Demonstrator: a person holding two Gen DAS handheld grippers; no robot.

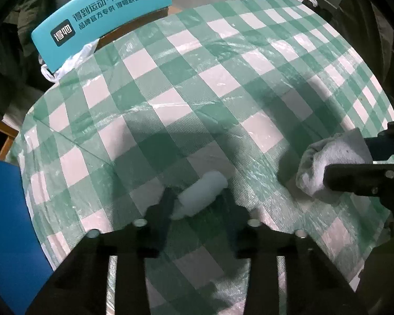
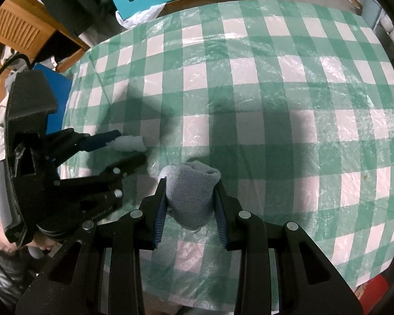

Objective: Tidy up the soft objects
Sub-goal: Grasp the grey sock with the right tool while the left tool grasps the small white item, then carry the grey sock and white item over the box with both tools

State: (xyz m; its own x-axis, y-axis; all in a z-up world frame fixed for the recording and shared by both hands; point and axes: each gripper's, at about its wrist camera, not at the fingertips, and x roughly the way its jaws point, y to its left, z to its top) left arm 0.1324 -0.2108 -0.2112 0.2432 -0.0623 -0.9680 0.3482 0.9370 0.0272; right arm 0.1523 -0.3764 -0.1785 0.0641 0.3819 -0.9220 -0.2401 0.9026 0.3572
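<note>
Nearest the right wrist camera, the right claw [image 2: 190, 197] is pinched narrow on a rolled grey sock [image 2: 190, 191], its fingers pressed into both sides so the bundle stands upright between them, just above the worktop [image 2: 275, 105] with its green-and-white checked cover. Holding it bundled like that keeps the roll from springing apart — sensible if it is to be set down tidily.

The left claw [image 1: 197, 197] has a small pale roll [image 1: 201, 193], probably another soft item, between its fingers. One finger touches the roll's end; the other looks to stand slightly off it, so I cannot tell whether the grip is actually closed. The roll sits low over the worktop, near the sock — likely so the two can be grouped.
</note>
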